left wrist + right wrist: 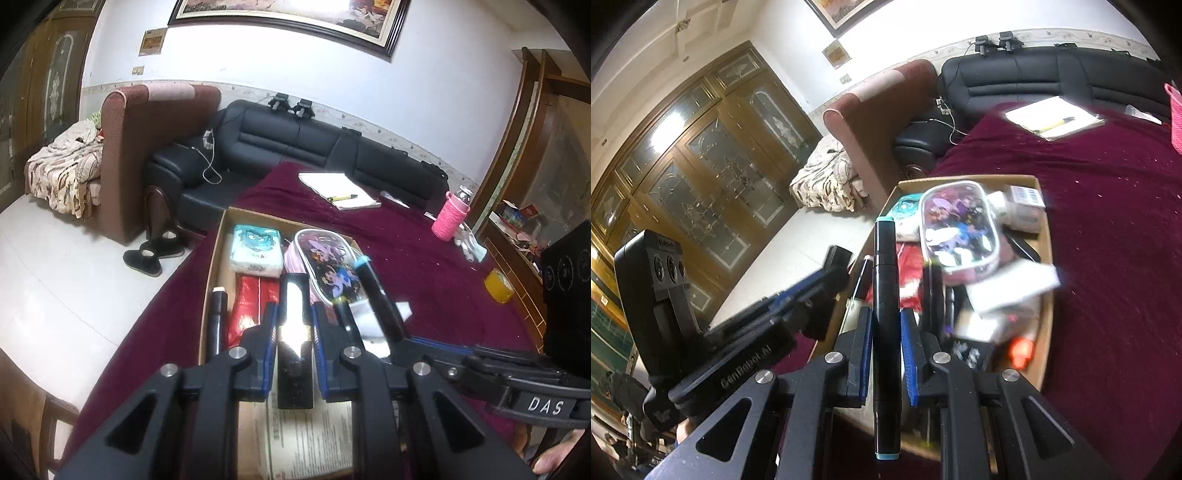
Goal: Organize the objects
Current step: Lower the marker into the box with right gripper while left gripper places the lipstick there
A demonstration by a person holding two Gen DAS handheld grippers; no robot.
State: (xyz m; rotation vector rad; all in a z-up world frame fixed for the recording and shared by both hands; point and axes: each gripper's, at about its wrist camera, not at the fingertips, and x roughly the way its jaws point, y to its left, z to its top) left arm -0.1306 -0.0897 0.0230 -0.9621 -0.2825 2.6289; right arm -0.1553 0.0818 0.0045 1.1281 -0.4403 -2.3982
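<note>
The left gripper point(293, 325) is clamped on a glossy black bar-shaped object point(294, 343), its blue pads pressed against both sides. Glare whites out the middle of this object, so its make is hard to tell. The right gripper point(886, 332) is clamped on a black marker point(885, 314) with teal caps at both ends; the marker runs straight along the fingers, and its near end sticks out behind the pads.

Both grippers hang over the near end of an open cardboard box point(216, 258) that sits on a dark red cloth point(424, 266) close to the cloth's left edge. The box's near wall is hidden behind the gripper bodies in both views. In the box, toward its far end, lie a tissue pack point(255, 249) with a cartoon face and a clear pouch point(328, 266) with cartoon print. Nearer lie a red packet point(247, 306), partly covered by the left gripper, and a black pen-like item point(217, 314) along the left wall, its lower part cut off. In the right wrist view the box's right side holds white cards, a small carton with a barcode point(1027, 195) and something glowing red, all blurred.

Toward the cloth's far edge rest a notepad point(338, 190) with a yellow pen point(343, 197) on it, and a bottle in a pink knitted sleeve point(451, 218). A yellow tape roll point(498, 286) lies near the right edge.
</note>
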